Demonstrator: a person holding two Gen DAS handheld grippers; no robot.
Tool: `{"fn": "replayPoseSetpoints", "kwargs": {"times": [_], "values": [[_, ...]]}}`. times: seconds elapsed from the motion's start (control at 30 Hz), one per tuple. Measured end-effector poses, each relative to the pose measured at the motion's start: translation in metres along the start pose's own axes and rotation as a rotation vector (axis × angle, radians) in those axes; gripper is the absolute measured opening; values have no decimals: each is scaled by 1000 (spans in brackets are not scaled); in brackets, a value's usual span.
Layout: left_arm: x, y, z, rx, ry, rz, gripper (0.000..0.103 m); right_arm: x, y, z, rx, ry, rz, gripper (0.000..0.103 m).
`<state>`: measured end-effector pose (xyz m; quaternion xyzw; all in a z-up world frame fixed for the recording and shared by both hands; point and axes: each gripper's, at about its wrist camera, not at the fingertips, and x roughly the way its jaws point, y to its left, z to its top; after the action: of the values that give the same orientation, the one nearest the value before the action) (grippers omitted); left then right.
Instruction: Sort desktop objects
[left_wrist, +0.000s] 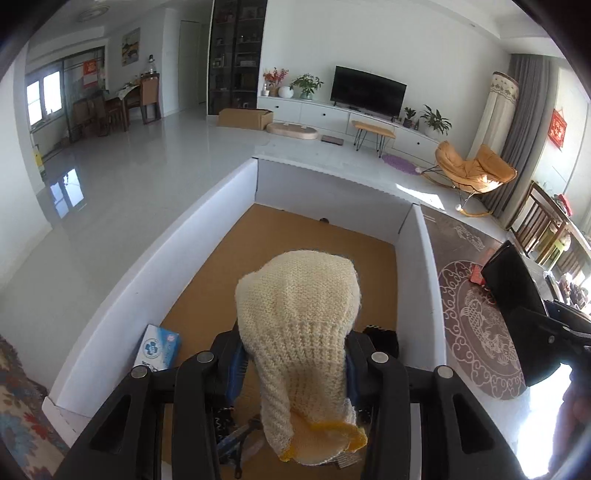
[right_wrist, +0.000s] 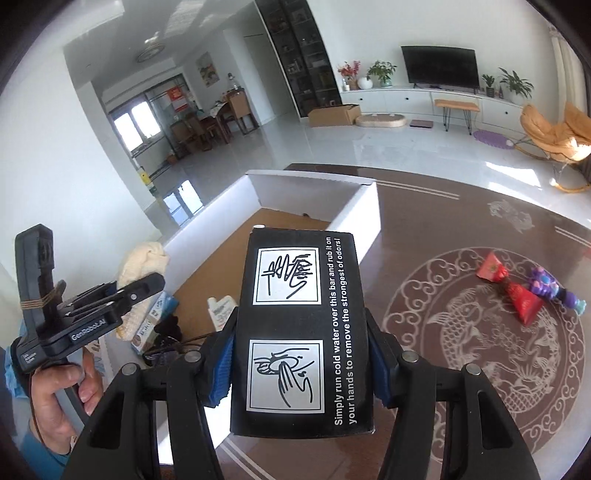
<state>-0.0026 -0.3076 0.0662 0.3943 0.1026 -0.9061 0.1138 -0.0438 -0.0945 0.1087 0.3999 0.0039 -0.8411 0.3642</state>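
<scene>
A: What does the left claw (left_wrist: 295, 354) hold?
B: It's clamped on a cream knit glove (left_wrist: 299, 332) above the white box (left_wrist: 147, 280); the fingertips are hidden.
A: And the right claw (right_wrist: 301, 354)?
B: Gripping a black carton (right_wrist: 301, 332) over the surface (right_wrist: 443, 236), long axis pointing away.

The knitted glove (left_wrist: 299, 332) covers the left gripper (left_wrist: 295, 363) fingertips and most of the items beneath it at lower centre of the left wrist view. The small blue-and-white box (left_wrist: 159, 349) is partly hidden by the gripper body, and its print is too small to read. At the right edge, the black box (left_wrist: 511, 291) is seen only obliquely. In the right wrist view, the black box (right_wrist: 301, 332) conceals the right gripper (right_wrist: 301, 363) pads and the carton (right_wrist: 321, 206) floor behind it.
</scene>
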Motion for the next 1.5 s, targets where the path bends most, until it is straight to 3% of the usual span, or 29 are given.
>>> {"fn": "replayPoseSetpoints", "kwargs": {"times": [0.13, 0.23, 0.3, 0.33, 0.37, 0.47, 0.57, 0.63, 0.7, 0.8, 0.87, 0.93, 1.07, 1.2, 1.33, 1.5], "values": [[36, 36, -19, -26, 127, 90, 42, 58, 68, 0, -120, 59, 37, 59], [51, 40, -33, -49, 202, 138, 46, 100, 90, -13, -131, 140, 58, 60], [46, 41, -34, -59, 190, 148, 65, 123, 98, -23, -141, 204, 56, 62], [41, 38, -34, -53, 171, 158, 82, 128, 99, -28, -146, 210, 61, 64], [37, 33, -34, -40, 146, 175, 92, 126, 101, -30, -145, 198, 64, 67], [20, 14, -34, 0, 66, 190, 92, 97, 92, -30, -133, 91, 69, 84], [-2, -18, -34, 15, -10, 127, 92, 50, 68, -26, -143, -53, 24, 91], [-22, -46, -36, 31, -52, 53, 92, 22, 47, -28, -149, -145, -57, 101], [-42, -82, -42, 62, -88, -45, 92, -4, 12, -40, -139, -202, -152, 103], [-65, -148, -59, 153, -118, -196, 93, -27, -52, -67, -82, -199, -305, 103], [-69, -192, -76, 229, -106, -273, 103, -36, -105, -88, -23, -147, -406, 103], [-59, -230, -99, 287, -83, -323, 103, -43, -153, -114, 29, -69, -510, 103], [-8, -291, -137, 355, 32, -345, 103, -70, -226, -158, 120, -4, -645, 103], [36, -324, -163, 361, 86, -305, 103, -94, -265, -187, 258, 9, -678, 103], [66, -334, -165, 322, 136, -283, 103, -98, -271, -204, 316, 6, -680, 103], [83, -350, -151, 342, 124, -263, 103, -84, -279, -205, 344, 63, -668, 103]]}}
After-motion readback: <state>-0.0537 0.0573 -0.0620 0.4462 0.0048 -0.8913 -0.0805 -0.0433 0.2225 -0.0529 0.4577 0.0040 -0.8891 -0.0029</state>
